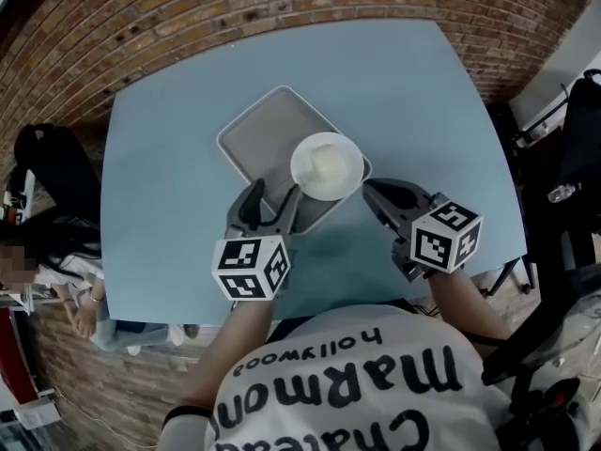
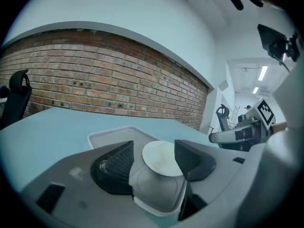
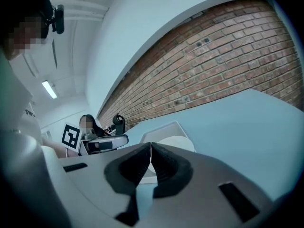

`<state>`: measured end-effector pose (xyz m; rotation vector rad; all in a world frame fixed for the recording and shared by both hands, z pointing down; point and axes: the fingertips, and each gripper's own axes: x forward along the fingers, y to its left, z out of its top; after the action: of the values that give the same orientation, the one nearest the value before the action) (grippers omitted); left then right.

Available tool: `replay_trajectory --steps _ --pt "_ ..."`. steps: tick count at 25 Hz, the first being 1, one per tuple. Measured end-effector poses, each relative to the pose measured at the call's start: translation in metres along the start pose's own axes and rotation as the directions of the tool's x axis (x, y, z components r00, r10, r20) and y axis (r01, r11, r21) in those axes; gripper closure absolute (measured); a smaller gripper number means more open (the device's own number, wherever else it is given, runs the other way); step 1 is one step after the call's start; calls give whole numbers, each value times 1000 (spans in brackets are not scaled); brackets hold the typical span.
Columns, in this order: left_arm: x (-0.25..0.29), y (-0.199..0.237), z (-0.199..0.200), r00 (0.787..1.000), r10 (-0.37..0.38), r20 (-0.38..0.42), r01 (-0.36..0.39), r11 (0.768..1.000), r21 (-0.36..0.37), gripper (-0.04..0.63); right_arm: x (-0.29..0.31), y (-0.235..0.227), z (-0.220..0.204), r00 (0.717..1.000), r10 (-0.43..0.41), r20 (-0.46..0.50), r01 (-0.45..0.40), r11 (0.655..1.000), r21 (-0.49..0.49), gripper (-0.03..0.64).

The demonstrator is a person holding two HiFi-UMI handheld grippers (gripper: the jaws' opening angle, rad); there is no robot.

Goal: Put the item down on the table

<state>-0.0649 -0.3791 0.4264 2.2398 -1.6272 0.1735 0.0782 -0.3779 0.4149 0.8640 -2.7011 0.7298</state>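
Note:
A round white plate [image 1: 327,165] rests on the near right corner of a grey tray [image 1: 268,130], which lies on the light blue table [image 1: 169,158]. My left gripper [image 1: 275,195] stands open at the tray's near edge. In the left gripper view the plate [image 2: 161,158] and the tray's corner [image 2: 111,134] show between its spread jaws [image 2: 153,148]. My right gripper [image 1: 368,189] is shut with nothing in it, just right of the plate. In the right gripper view its jaws [image 3: 151,146] meet, and the plate [image 3: 179,143] lies just beyond them.
A brick wall [image 1: 282,7] runs behind the table. A black office chair [image 1: 52,172] and a seated person are at the left, and more black chair frames [image 1: 573,158] at the right. Bare table top lies around the tray.

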Motion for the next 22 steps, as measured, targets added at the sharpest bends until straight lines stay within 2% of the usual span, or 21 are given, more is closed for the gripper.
replay_trajectory --steps 4,13,22 --pt "-28 8 -6 1000 -14 -12 14 1000 7 333 5 27 -12 1000 -22 -14 21 998 -52 606" --pt "-98 20 -15 996 -80 -38 81 996 23 333 -4 87 -28 997 -82 10 82 996 -26 606" --pt "-153 32 -32 994 -101 -47 102 995 15 333 -14 135 -51 991 -130 19 131 991 -36 607"
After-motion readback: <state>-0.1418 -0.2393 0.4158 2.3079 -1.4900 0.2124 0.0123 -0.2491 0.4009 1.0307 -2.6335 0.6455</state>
